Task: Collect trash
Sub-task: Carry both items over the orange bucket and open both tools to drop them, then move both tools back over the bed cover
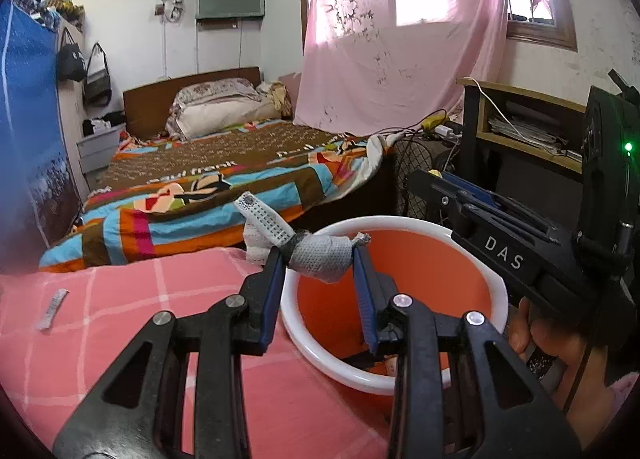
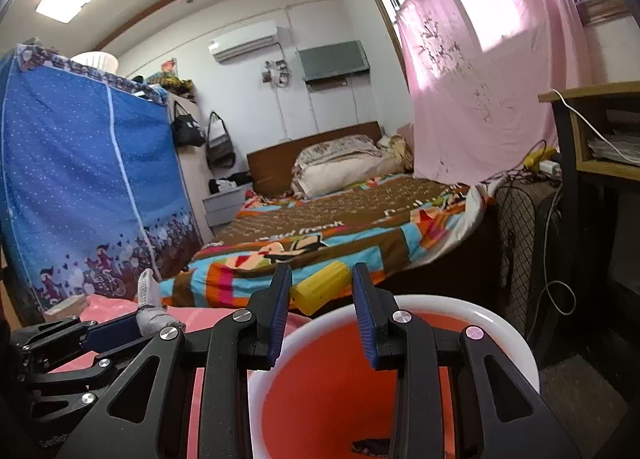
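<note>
**Camera setup: both wrist views close over the bin**

Left wrist looks past its fingers (image 1: 276,279), bin (image 1: 472,235) close ahead-right. Right wrist faces likewise, bin (image 2: 516,339) directly below. Shared: bin, bed (image 1: 224,167) ahead, pink curtain (image 2: 480,71).

Bin (image 1: 496,283): its near rim is disappearing behind the left gripper (image 1: 320,259) fingers in the left view; in the right view the bin (image 2: 516,335) is running off the bottom edge.
Bin bottom: a dark scrap (image 2: 370,446) is lying there, too small to identify.
Mesh wrapper (image 1: 320,257): its far end is hiding behind the rim side; the left finger is covering part of it.
Yellow container (image 2: 322,287): the right gripper (image 2: 322,291) fingers are covering both of its ends.
Slip on pink bedspread (image 1: 52,309): its print is blurring beyond reading.
Person's hand (image 1: 560,343): the gripper body is covering most of it.
Desk (image 2: 592,97): the right edge is cutting it off.
</note>
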Demonstrator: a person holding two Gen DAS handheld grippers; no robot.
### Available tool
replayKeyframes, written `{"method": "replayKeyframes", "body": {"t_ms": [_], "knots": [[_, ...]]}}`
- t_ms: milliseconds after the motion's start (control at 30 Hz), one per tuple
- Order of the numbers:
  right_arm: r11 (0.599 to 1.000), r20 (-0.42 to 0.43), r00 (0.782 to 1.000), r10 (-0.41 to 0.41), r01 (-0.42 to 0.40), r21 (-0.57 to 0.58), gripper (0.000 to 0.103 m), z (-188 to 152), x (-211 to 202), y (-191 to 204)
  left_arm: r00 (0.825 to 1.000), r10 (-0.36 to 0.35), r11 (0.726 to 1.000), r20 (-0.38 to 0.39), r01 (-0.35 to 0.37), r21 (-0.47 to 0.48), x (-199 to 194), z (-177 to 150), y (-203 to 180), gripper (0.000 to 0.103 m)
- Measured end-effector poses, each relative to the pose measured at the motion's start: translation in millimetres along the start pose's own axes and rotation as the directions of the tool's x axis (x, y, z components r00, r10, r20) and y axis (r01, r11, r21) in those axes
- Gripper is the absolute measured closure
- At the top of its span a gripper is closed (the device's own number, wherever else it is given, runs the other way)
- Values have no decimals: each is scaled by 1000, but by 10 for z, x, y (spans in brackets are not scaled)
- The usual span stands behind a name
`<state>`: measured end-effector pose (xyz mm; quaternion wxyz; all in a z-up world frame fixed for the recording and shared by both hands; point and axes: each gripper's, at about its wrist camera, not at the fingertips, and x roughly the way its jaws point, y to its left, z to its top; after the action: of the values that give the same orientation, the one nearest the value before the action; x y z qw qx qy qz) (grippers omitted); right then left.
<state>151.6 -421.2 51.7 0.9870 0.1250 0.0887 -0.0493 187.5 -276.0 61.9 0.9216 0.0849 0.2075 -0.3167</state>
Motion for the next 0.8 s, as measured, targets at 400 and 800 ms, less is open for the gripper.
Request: {"method": "replayKeyframes", "body": {"t_ms": [400,800], "knots": [[998,-48,997,-52,54,34,65,-21,35,-171,996,-56,998,-63,55,-29,200,-35,-78,56],[996,-47,996,-70,72,43,57,-4,45,-203,997,-23,998,-67,20,-55,191,-31,39,41]]}}
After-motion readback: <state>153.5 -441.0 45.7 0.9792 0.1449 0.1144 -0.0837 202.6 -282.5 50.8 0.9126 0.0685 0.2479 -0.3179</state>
